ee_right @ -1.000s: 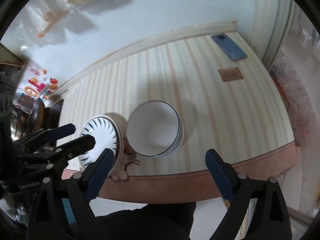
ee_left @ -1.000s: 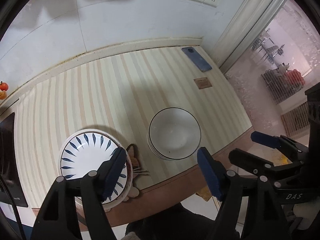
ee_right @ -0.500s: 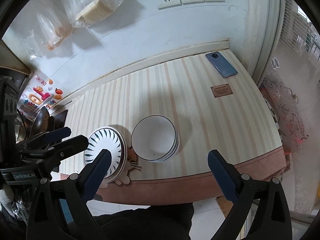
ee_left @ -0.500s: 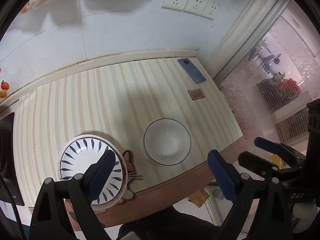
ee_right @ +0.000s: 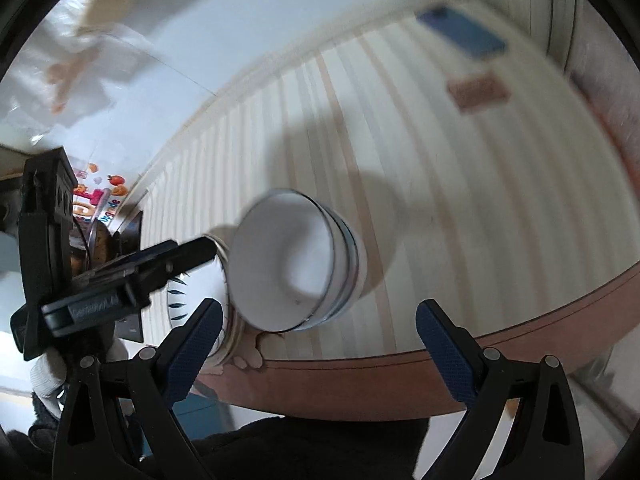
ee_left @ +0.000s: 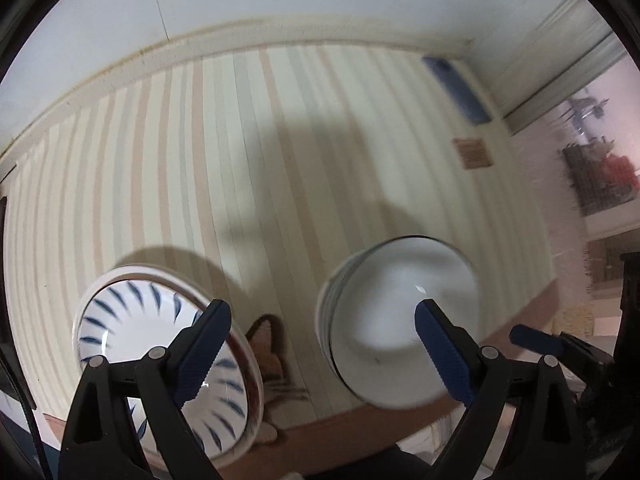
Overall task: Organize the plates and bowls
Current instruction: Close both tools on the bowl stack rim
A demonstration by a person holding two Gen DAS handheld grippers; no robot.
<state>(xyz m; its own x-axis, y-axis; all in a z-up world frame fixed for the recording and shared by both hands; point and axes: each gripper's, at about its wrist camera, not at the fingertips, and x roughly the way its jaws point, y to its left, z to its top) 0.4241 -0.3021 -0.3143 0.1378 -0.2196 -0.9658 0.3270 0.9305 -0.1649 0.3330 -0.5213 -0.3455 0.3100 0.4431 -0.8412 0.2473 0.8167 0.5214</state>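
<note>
Hanging over the striped tabletop (ee_left: pixel 248 152), the left gripper (ee_left: pixel 320 346) has its jaws spread wide with nothing between the blue pads; they have just been opening further. In the left wrist view its left finger (ee_left: pixel 202 350) overlaps the leaf-patterned plate (ee_left: pixel 132 320) at the lower left of the frame, and its right finger (ee_left: pixel 442 350) overlaps the white bowl (ee_left: pixel 392 304) at the lower right (whether either pad touches the crockery I cannot tell). Between plate and bowl, near the bottom centre, lies a butterfly-shaped coaster (ee_left: pixel 270 344).

From the right wrist view the right gripper (ee_right: pixel 318 342) is likewise released, jaws wide and empty, low in the frame near the table's brown edge (ee_right: pixel 400 376). The white bowl (ee_right: pixel 292 264), a stack of several by its rims, sits at the middle of that frame, with the plate (ee_right: pixel 196 292) just beside it to the left, partly hidden by the left gripper's black body.

A blue phone (ee_right: pixel 460 32) lies at the upper right, blurred, and a small brown card (ee_right: pixel 478 92) just below it.
</note>
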